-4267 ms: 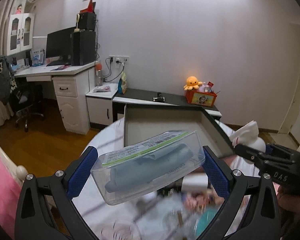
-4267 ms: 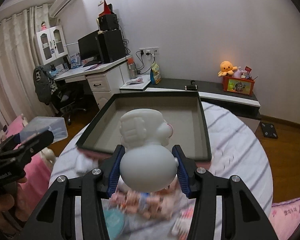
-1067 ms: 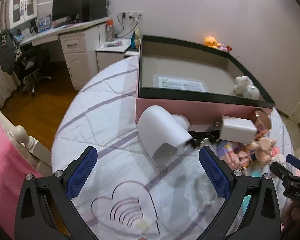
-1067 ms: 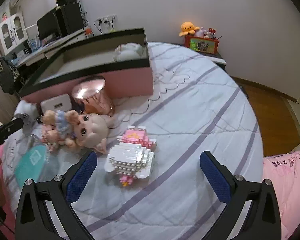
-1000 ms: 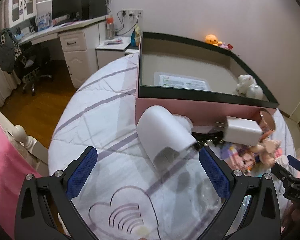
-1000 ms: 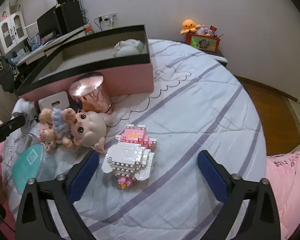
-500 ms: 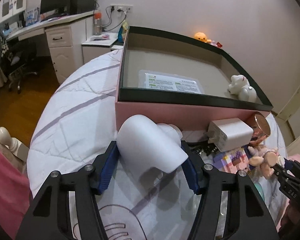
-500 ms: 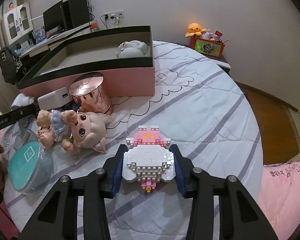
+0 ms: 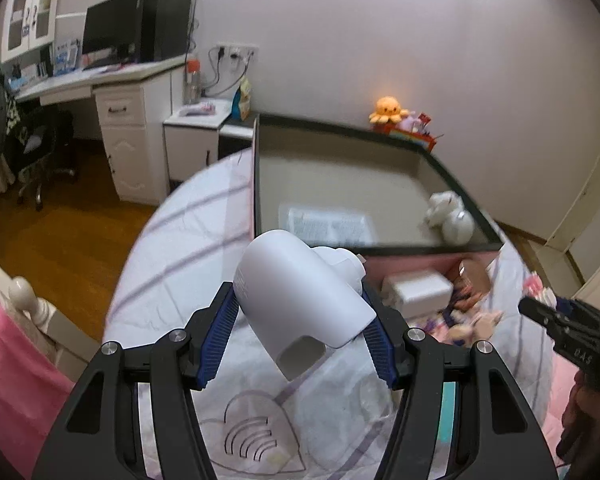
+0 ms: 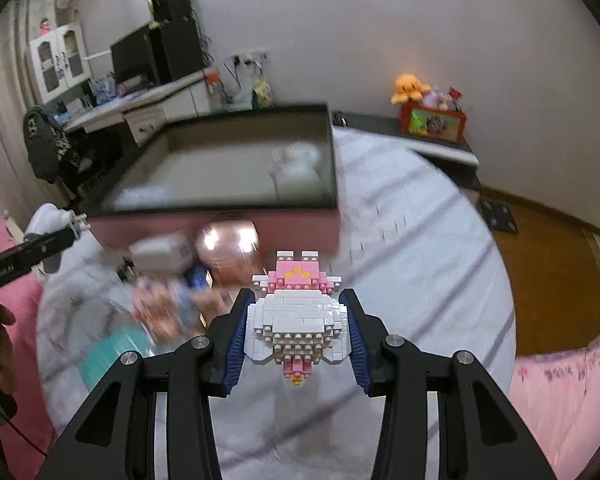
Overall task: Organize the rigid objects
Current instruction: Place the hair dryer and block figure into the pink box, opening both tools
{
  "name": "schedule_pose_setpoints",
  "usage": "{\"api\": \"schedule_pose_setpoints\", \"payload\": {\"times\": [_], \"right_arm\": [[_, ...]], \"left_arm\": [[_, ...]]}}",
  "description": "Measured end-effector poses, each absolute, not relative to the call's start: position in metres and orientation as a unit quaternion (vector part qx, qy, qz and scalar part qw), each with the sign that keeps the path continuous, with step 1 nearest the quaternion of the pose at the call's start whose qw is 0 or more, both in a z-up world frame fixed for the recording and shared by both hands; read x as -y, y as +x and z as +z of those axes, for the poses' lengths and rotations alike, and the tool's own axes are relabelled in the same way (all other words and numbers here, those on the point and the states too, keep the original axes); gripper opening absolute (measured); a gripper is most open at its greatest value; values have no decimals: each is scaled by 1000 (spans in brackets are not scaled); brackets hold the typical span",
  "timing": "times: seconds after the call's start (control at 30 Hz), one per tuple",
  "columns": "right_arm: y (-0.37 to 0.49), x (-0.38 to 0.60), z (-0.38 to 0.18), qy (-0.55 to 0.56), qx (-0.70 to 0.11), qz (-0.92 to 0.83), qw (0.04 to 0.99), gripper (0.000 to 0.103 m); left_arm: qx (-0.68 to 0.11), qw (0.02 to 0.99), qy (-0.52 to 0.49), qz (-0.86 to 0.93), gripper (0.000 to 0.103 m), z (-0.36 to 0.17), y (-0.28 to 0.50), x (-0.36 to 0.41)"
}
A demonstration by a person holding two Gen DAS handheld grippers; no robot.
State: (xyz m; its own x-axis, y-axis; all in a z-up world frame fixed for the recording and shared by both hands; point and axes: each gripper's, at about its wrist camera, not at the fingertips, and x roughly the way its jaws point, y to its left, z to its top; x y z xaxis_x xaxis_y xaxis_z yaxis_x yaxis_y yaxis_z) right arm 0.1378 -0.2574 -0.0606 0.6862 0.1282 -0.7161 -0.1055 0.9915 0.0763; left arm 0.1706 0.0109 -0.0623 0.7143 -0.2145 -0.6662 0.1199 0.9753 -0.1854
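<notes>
My left gripper point(image 9: 300, 332) is shut on a white plastic device point(image 9: 300, 300) and holds it above the bed, in front of the pink box point(image 9: 420, 258). My right gripper point(image 10: 298, 330) is shut on a pink and white brick figure point(image 10: 296, 316), lifted off the bedspread. The box with its dark rim point(image 10: 220, 210) holds a clear packaged item point(image 9: 328, 222) and a white figurine point(image 9: 450, 218). The right gripper also shows at the right edge of the left wrist view point(image 9: 556, 320).
A white charger point(image 9: 420, 290), a copper tin point(image 10: 226, 246), a doll point(image 10: 168, 308) and a teal-lidded case point(image 10: 108, 350) lie on the bed before the box. A desk point(image 9: 100, 80) and dark shelf point(image 10: 440, 144) stand behind. Pink bedding point(image 10: 560, 392) lies at the right.
Both grippers closed on their objects half a second ago and have since lifted them off the bed. The views have tilted up toward the box.
</notes>
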Motion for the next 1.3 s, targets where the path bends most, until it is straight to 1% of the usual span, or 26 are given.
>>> {"api": "schedule_pose_setpoints", "payload": {"times": [0.17,0.3,0.43,0.57,0.73,0.77,0.8,0.83,0.87,0.9,0.93,1.3], "right_arm": [[169,243,-21,3,-346,98,933,44],[215,233,0,0,-328,113,938,44],[256,226,1,5,-335,120,935,44],[292,223,-13,11,-356,119,927,44],[314,227,-26,14,-373,107,921,45],[318,227,-29,13,-376,101,921,54],[320,228,-31,11,-380,98,920,65],[321,229,-33,13,-380,97,920,88],[321,231,-33,17,-378,94,921,91],[320,233,-33,23,-375,89,923,91],[318,235,-34,25,-374,85,923,92],[281,242,-13,31,-350,57,934,94]], "left_arm": [[-334,936,-54,-101,61,-32,195,-4],[-317,942,-48,-103,61,-14,228,5],[-317,942,-43,-104,61,-9,265,16],[-328,938,-42,-105,61,-15,299,28],[-341,933,-35,-105,62,-24,322,38],[-344,932,-32,-104,62,-26,324,40],[-348,931,-29,-103,66,-28,327,42],[-349,931,-28,-102,71,-30,327,43],[-348,932,-26,-98,86,-30,327,43],[-343,934,-25,-95,98,-29,326,43],[-336,937,-26,-92,101,-28,323,41],[-314,945,-49,-80,103,-13,280,13]]}}
